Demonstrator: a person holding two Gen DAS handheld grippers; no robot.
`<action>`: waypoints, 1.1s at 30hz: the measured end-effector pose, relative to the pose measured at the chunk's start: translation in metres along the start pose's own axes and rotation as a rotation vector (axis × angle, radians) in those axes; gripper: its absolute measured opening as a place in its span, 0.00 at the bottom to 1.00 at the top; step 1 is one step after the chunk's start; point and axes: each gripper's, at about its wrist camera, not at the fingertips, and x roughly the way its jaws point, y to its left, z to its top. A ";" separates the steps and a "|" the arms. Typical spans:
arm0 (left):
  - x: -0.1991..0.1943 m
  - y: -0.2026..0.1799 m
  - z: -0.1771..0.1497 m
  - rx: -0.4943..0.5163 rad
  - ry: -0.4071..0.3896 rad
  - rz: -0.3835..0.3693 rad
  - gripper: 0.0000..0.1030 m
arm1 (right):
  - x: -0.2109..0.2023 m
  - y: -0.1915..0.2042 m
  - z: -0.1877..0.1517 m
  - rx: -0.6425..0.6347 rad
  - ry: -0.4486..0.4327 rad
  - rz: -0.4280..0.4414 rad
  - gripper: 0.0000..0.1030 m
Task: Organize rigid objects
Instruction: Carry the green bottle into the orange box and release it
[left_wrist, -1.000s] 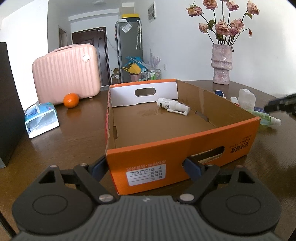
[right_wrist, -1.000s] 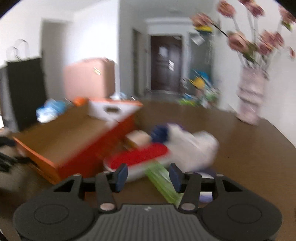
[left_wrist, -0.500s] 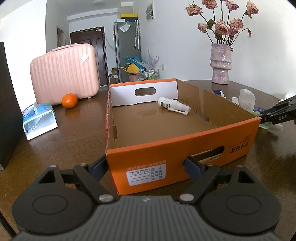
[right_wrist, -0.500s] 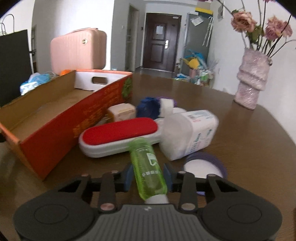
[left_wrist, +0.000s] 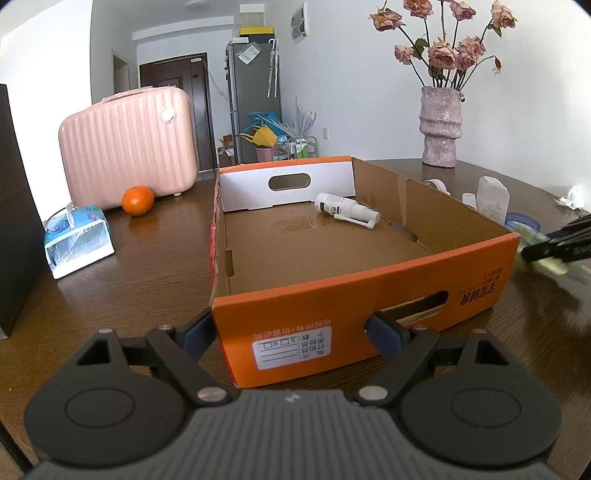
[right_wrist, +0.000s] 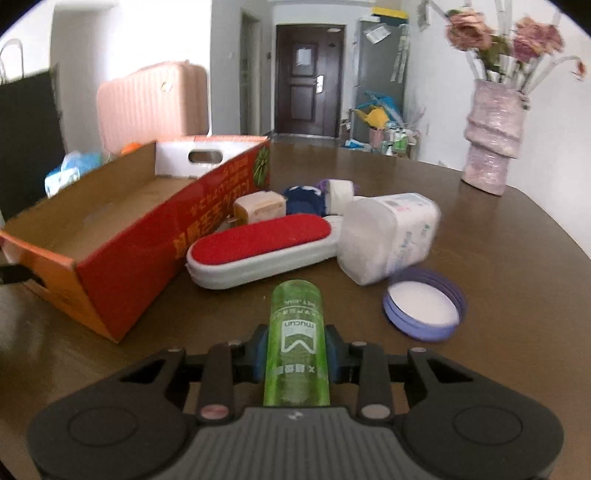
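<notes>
Half a second ago the green bottle (right_wrist: 297, 339) lay between the right gripper's (right_wrist: 295, 356) fingers on the table (right_wrist: 517, 258) with its base near the red-topped white case (right_wrist: 264, 245); now it sits higher in the lower centre of the right wrist view, clear of the case, with table showing between them, and the fingers are clamped on its sides. The bottle is translucent green with a white logo and small print on its label, its flat base pointing away from the camera. In the left wrist view the right gripper appears as a dark blurred shape at the right edge with a green smear beside it. The left gripper (left_wrist: 295, 332) has not shifted: its fingers stand wide apart against the near orange wall of the cardboard box (left_wrist: 369, 291), the right one at the handle slot. Inside the box a white spray bottle (left_wrist: 345, 210) lies on its side near the far white wall, as before. A purple lid (right_wrist: 424, 308) lies on the table right of the green bottle, beside a toppled white container (right_wrist: 388, 236).
</notes>
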 end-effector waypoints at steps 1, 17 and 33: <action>0.000 0.000 0.000 0.000 0.000 -0.001 0.85 | -0.008 -0.002 -0.001 0.022 -0.017 0.002 0.29; 0.001 0.000 0.000 -0.003 0.001 -0.004 0.86 | 0.001 0.077 0.115 -0.219 -0.070 0.371 0.29; 0.003 0.007 -0.001 -0.026 0.010 -0.023 0.86 | 0.071 0.131 0.108 -0.391 0.182 0.470 0.28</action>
